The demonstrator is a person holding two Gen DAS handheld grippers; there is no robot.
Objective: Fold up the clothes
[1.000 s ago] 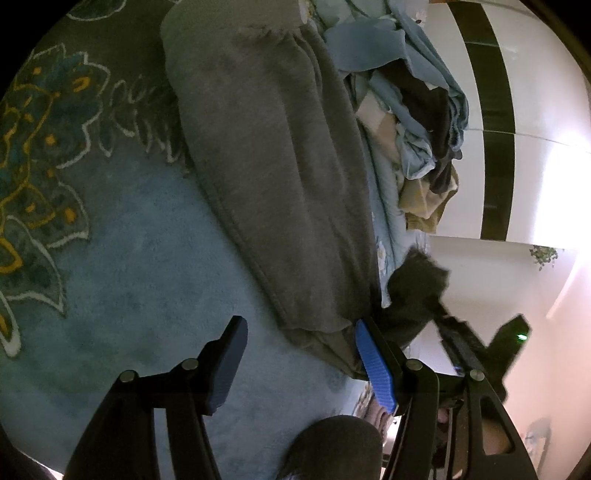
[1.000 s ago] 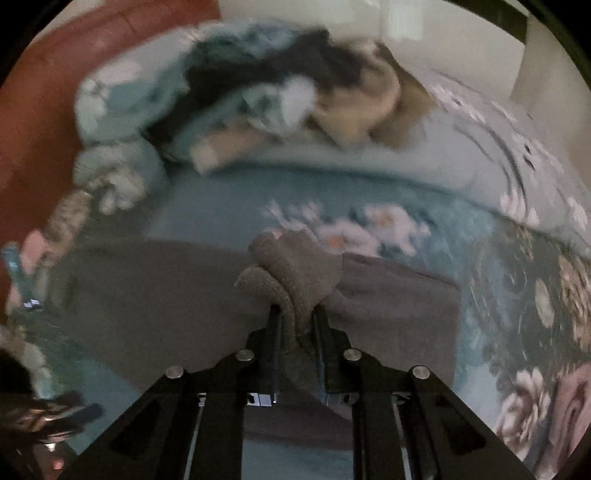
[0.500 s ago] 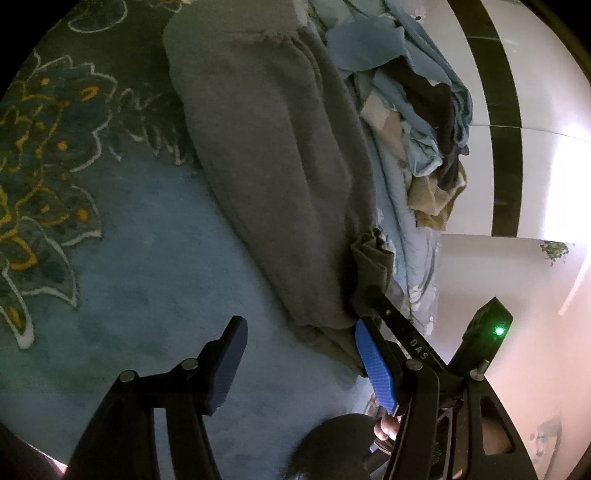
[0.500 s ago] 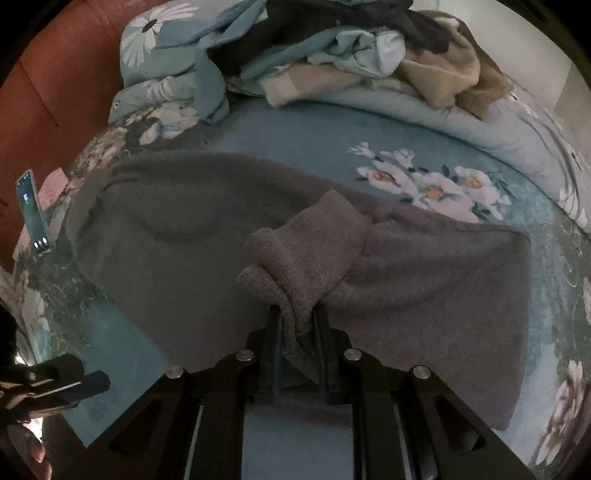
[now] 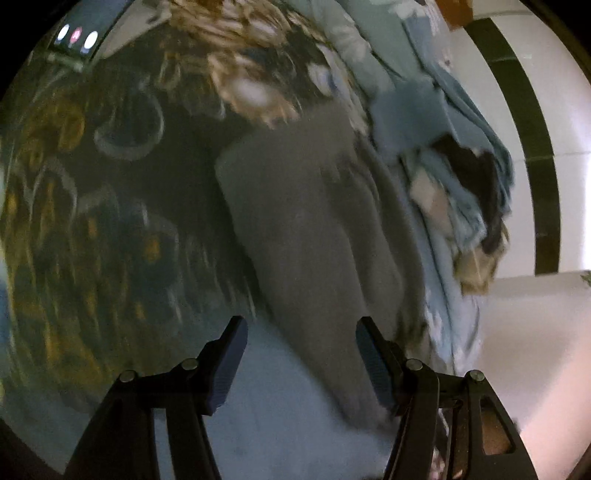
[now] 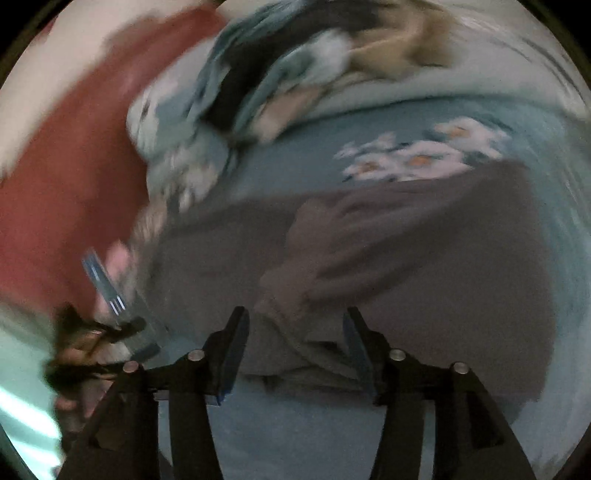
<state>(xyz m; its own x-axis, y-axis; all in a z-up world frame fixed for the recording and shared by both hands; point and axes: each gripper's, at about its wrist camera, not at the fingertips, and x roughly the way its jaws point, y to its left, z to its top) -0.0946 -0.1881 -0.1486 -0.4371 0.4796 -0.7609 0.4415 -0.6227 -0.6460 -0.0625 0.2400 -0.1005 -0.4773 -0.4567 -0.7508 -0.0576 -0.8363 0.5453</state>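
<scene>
A grey knitted garment (image 5: 314, 229) lies spread on the blue floral bedspread (image 5: 110, 229); both views are blurred. In the right wrist view its sleeve (image 6: 317, 258) is folded over the body (image 6: 443, 280), the cuff end lying between the fingers. My right gripper (image 6: 295, 347) has its jaws opening, and the pads stand clear of the cloth. My left gripper (image 5: 299, 354) stands open over the garment's near edge, its right finger (image 5: 373, 354) close over the grey cloth, nothing gripped.
A heap of unfolded clothes (image 5: 465, 192), (image 6: 314, 74) in blue, black and beige sits at the far side of the bed. A phone (image 5: 77, 35), (image 6: 103, 280) lies on the bedspread. A red-brown headboard (image 6: 66, 177) and a white wall with a dark stripe (image 5: 532, 155) border the bed.
My right gripper let go of the grey sleeve, which now lies on the garment. Both hands swung, blurring the views; the left view now takes in more of the bedspread and the phone.
</scene>
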